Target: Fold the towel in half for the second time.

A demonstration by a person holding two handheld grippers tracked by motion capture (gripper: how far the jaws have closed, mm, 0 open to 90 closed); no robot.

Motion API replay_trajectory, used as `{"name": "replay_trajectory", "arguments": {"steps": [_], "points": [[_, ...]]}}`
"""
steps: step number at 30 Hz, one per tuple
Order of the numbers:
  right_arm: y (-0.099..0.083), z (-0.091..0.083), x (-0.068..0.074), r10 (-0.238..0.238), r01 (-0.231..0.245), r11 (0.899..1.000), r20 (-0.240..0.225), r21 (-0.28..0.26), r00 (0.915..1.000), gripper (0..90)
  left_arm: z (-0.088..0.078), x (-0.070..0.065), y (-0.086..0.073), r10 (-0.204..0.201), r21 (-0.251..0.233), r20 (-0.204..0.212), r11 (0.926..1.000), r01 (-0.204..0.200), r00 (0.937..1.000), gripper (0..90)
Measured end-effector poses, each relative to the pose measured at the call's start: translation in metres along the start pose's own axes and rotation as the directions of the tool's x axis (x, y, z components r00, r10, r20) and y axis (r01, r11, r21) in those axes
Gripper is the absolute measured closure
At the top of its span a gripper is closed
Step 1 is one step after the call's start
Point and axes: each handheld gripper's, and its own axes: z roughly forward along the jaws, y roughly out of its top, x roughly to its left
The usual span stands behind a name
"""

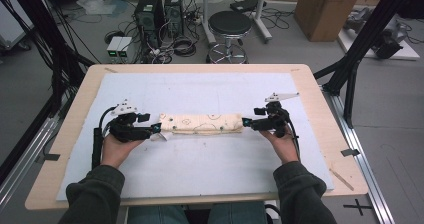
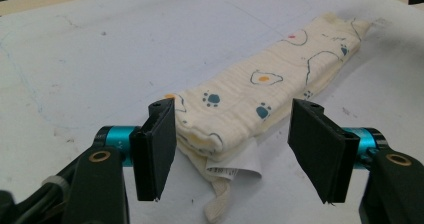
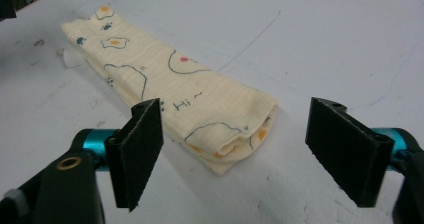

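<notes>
Both hands hold the left gripper point(image 1: 155, 129) and right gripper point(image 1: 245, 122) with jaws wide apart at the two ends of the folded cloth point(image 1: 202, 123), mid-table on the white mat point(image 1: 200, 169), wide bare room around

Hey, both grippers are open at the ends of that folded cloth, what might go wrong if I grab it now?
1. The folded cloth is layered; the left gripper may pinch only its top layers and unfold it.
2. The white tag and a loose strip stick out there and could get caught instead.
3. The right gripper sits off-centre from its end.
</notes>
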Motion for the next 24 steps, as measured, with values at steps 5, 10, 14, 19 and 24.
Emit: {"name": "replay_trajectory", "arguments": {"steps": [5,10,14,19,24], "points": [[-0.003,-0.003,0.003,-0.014,0.015,1.000,0.005,-0.016,0.9999,20.4,-0.007,-0.001,-0.005,0.003,-0.002,-0.002,1.0000,-0.003,1.0000,34.8],[-0.009,-0.007,0.009,-0.027,0.028,0.999,0.005,-0.025,0.9996,19.0,-0.012,-0.007,-0.010,0.018,-0.006,0.002,0.9998,-0.018,0.9998,32.8],[-0.016,-0.012,0.010,-0.026,0.026,0.999,0.004,-0.032,0.9997,17.1,-0.016,-0.009,-0.016,0.015,-0.010,0.010,0.9998,-0.015,0.9998,31.6],[-0.024,-0.018,0.011,-0.014,0.014,0.999,0.004,-0.049,0.9999,15.9,-0.019,-0.013,-0.021,0.027,0.008,0.009,0.9996,-0.027,0.9996,29.7],[-0.031,-0.023,0.013,-0.008,0.009,0.998,0.015,-0.057,0.9999,13.7,-0.022,-0.019,-0.022,0.048,0.000,0.016,0.9989,-0.048,0.9987,28.5]]}}
